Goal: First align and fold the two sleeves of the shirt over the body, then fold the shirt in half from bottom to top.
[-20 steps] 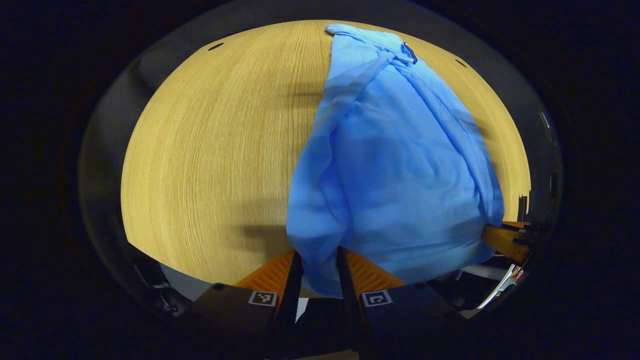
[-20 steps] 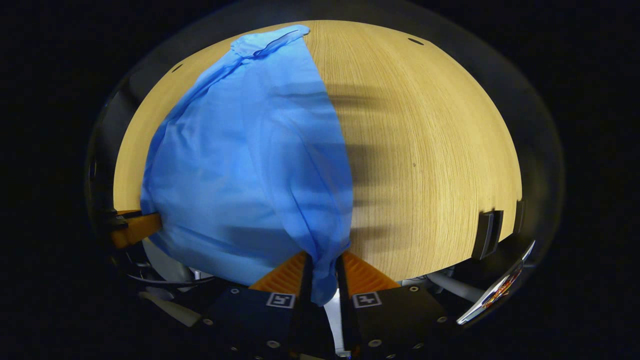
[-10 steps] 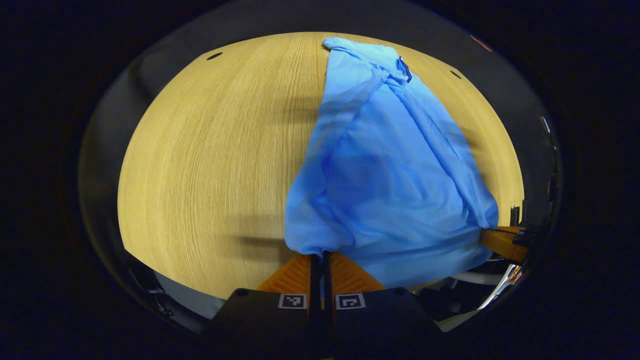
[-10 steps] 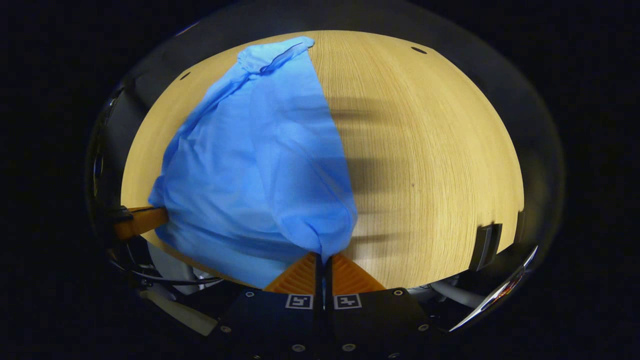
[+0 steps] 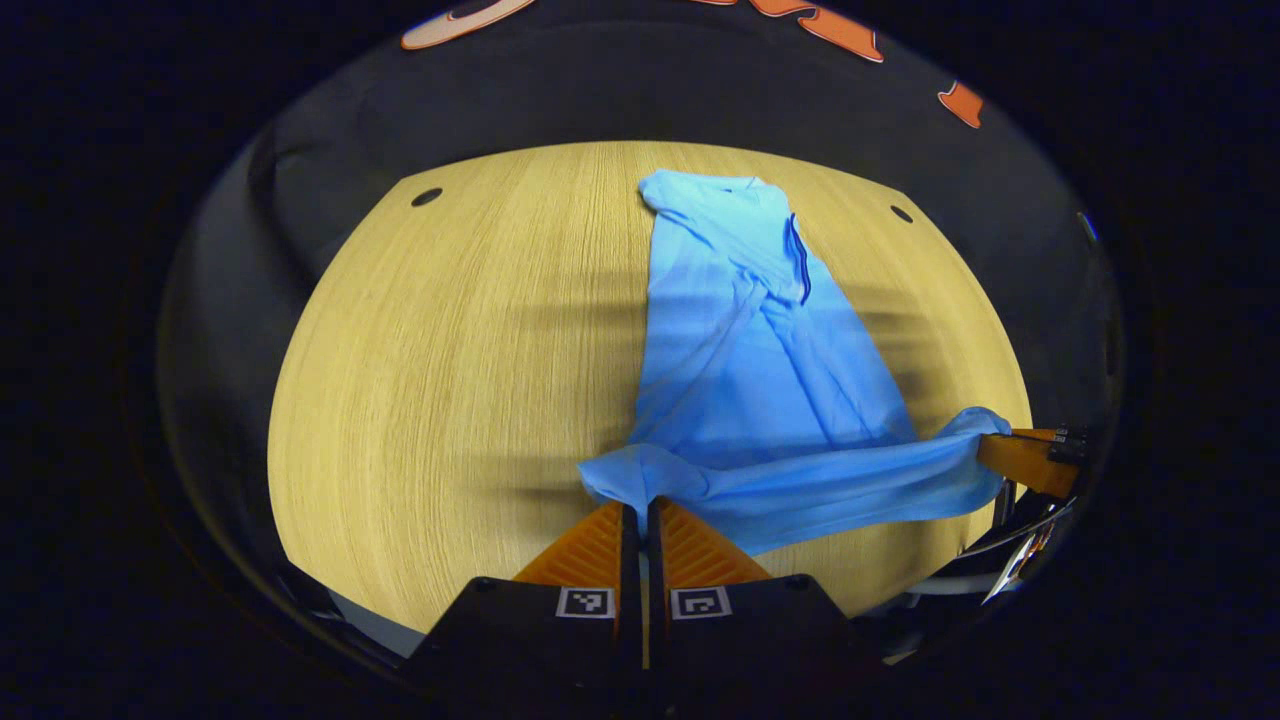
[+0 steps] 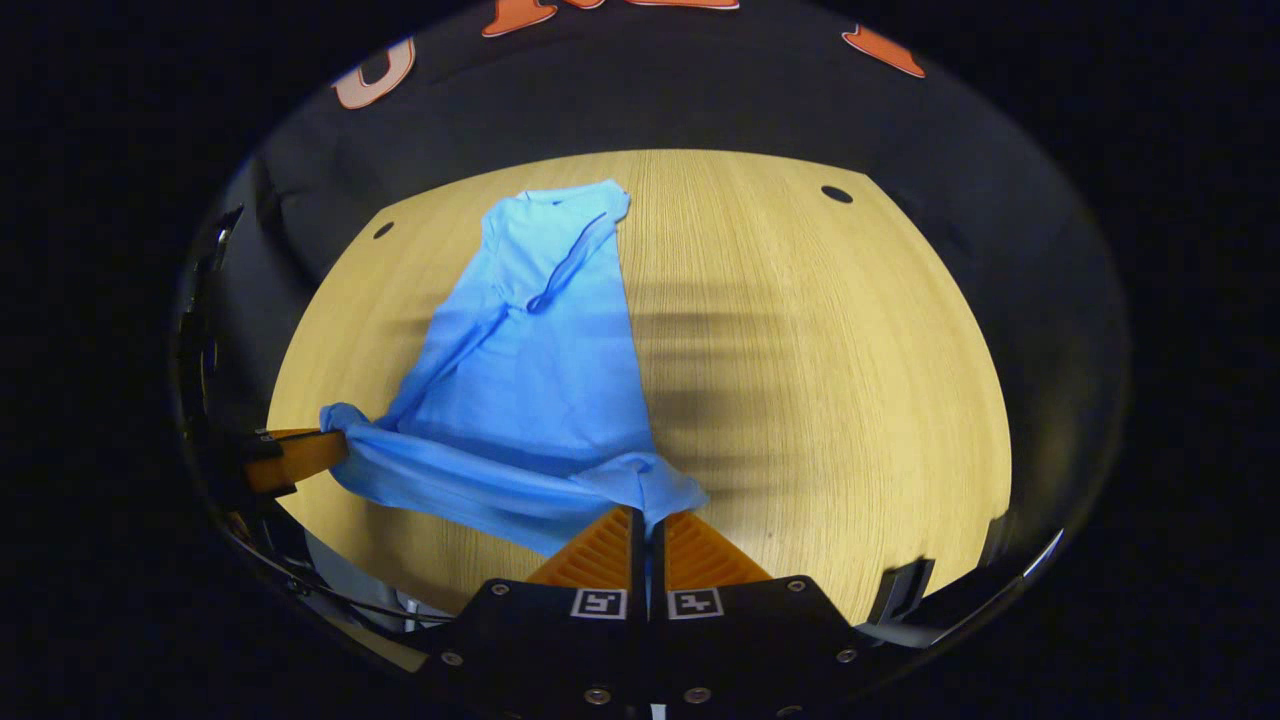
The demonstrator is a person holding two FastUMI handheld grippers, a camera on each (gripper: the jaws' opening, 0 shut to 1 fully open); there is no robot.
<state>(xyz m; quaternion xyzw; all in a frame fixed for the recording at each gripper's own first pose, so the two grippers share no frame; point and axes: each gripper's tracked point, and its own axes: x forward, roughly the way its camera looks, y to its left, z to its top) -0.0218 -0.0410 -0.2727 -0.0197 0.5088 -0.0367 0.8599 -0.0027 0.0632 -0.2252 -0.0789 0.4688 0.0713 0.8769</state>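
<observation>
both grippers, left gripper (image 5: 636,505) and right gripper (image 6: 650,512), seemingly pinch the shirt (image 5: 760,370) hem above the table (image 5: 440,370).

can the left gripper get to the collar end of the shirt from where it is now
Probably not as it stands: the left gripper is shut on the shirt's bottom hem. The wooden table beside the shirt is bare up to the collar.
</observation>
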